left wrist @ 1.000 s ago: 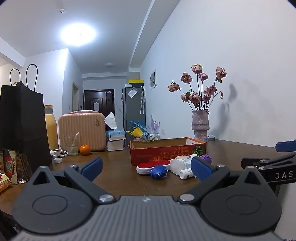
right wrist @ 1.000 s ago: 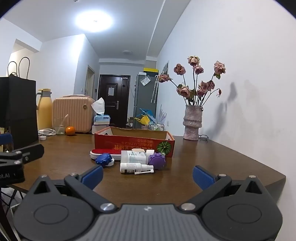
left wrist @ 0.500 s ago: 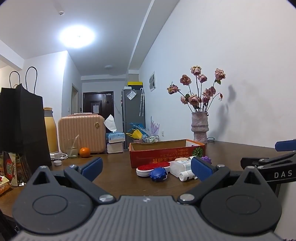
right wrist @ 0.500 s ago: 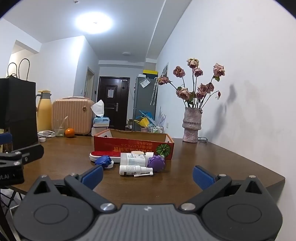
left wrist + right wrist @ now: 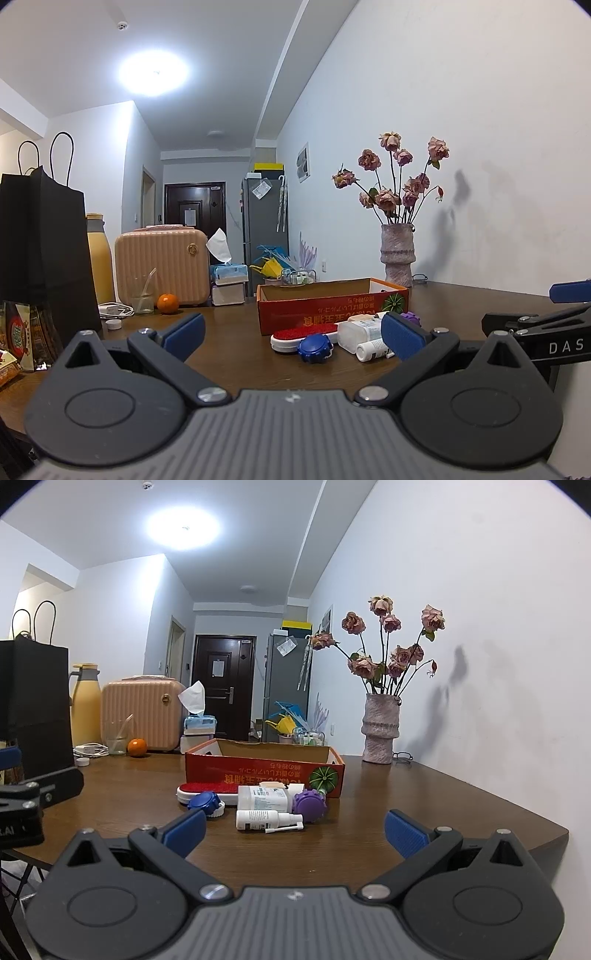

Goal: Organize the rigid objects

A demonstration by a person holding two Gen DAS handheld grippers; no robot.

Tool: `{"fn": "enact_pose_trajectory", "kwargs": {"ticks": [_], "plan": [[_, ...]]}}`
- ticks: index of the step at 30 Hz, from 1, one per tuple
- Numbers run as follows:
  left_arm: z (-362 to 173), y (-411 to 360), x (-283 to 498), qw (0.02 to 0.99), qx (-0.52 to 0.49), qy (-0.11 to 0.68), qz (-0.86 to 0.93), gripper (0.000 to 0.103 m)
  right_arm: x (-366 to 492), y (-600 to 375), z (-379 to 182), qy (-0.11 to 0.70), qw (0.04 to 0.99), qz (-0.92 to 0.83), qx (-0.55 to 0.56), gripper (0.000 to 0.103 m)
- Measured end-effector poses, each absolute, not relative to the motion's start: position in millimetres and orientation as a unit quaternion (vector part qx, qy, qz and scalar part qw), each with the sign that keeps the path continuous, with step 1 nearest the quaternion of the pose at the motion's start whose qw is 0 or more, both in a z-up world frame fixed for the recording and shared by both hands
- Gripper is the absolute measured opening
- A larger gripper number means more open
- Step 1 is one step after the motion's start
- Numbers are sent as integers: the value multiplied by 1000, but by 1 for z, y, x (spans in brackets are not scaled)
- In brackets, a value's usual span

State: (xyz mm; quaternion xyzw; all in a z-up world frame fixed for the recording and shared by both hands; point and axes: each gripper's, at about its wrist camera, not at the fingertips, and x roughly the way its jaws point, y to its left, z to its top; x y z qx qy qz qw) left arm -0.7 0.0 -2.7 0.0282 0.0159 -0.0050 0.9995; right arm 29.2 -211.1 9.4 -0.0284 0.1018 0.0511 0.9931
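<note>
Left gripper (image 5: 291, 334) spread, level, empty | right gripper (image 5: 295, 829) spread, level, facing spray bottle (image 5: 267, 820)

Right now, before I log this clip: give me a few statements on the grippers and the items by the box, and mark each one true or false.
1. Both grippers are open and hold nothing. True: the left gripper and right gripper have their jaws wide apart.
2. The spray bottle stands upright. False: it lies on its side on the table.
3. The blue cap is inside the red box. False: it sits on the table in front of the box.
4. The purple cap is to the right of the spray bottle. True.
5. The vase stands behind the box, near the wall. True.
</note>
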Motion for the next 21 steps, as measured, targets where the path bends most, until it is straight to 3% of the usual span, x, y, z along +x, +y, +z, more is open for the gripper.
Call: {"fn": "enact_pose_trajectory", "kwargs": {"ticks": [21], "plan": [[-1, 7, 2, 999, 10, 29, -14, 103, 30, -213, 7, 96, 994, 55, -20, 103]]}}
